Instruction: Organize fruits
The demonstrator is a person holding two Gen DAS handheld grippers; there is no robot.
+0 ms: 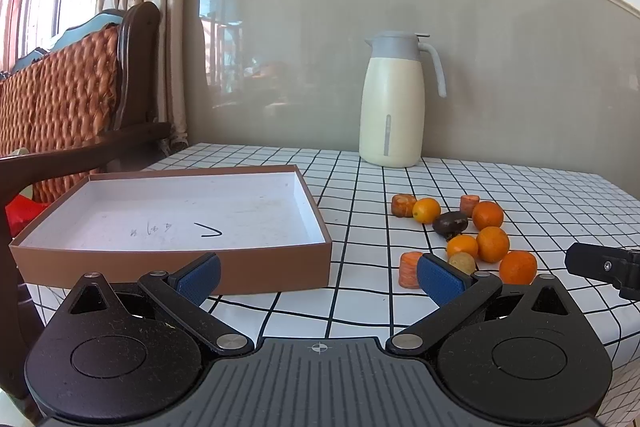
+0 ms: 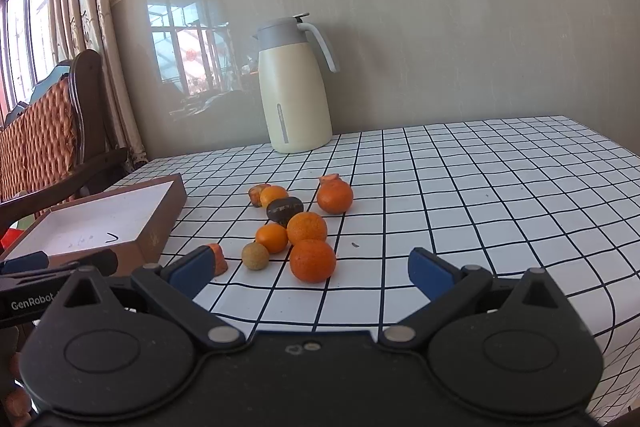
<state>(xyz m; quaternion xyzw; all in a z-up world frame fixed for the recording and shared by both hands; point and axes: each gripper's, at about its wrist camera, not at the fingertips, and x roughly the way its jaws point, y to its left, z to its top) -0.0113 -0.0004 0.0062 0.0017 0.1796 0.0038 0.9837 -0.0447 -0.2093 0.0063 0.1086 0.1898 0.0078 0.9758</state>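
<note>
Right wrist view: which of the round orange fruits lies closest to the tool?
The largest-looking mandarin, frontmost in the pile, just right of the small tan fruit; the other orange ones sit farther back.

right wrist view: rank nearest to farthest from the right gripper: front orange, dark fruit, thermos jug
From the right gripper, open and low at the table's front:
1. Front orange: just ahead, about centred between the fingers.
2. Dark fruit: mid-cluster, further back and slightly left.
3. Thermos jug: at the back of the table, by the wall.
</note>
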